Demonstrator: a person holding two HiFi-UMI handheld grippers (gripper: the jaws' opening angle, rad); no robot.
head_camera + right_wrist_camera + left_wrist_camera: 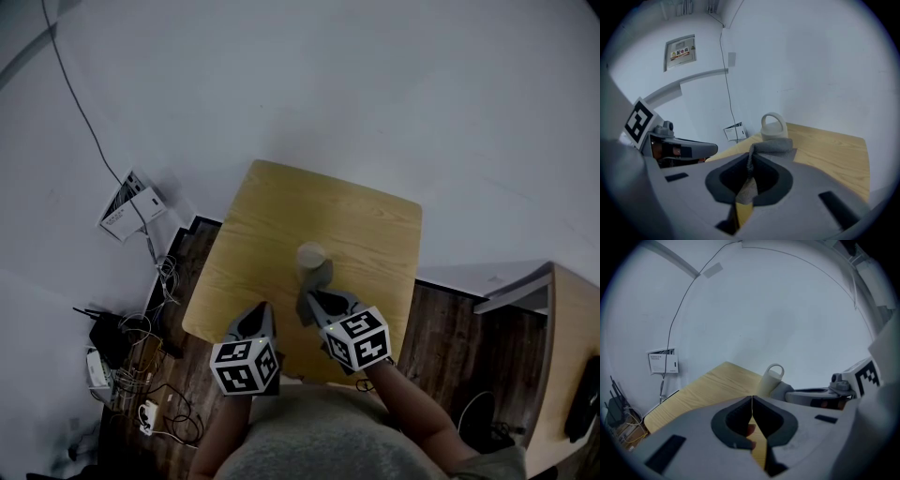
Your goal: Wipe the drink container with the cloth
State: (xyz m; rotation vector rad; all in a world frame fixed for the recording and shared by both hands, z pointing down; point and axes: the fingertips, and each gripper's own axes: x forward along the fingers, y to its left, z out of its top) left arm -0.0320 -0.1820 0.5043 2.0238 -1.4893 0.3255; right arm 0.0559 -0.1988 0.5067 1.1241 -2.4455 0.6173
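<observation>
A pale drink container (310, 257) with a loop handle stands upright near the middle of the wooden table (366, 225). My right gripper (309, 301) is shut on a grey cloth (320, 280), which reaches up against the near side of the container. In the right gripper view the cloth (771, 146) folds over the jaw tips just in front of the container (773, 126). My left gripper (260, 313) hovers over the table's near edge, left of the cloth, shut with nothing in it. The left gripper view shows the container (770, 378) ahead to the right.
A white box with papers (131, 206) lies on the floor to the left, with tangled cables and small devices (120, 356) below it. A wooden cabinet (570, 356) stands at the right. A wall panel (680, 52) shows in the right gripper view.
</observation>
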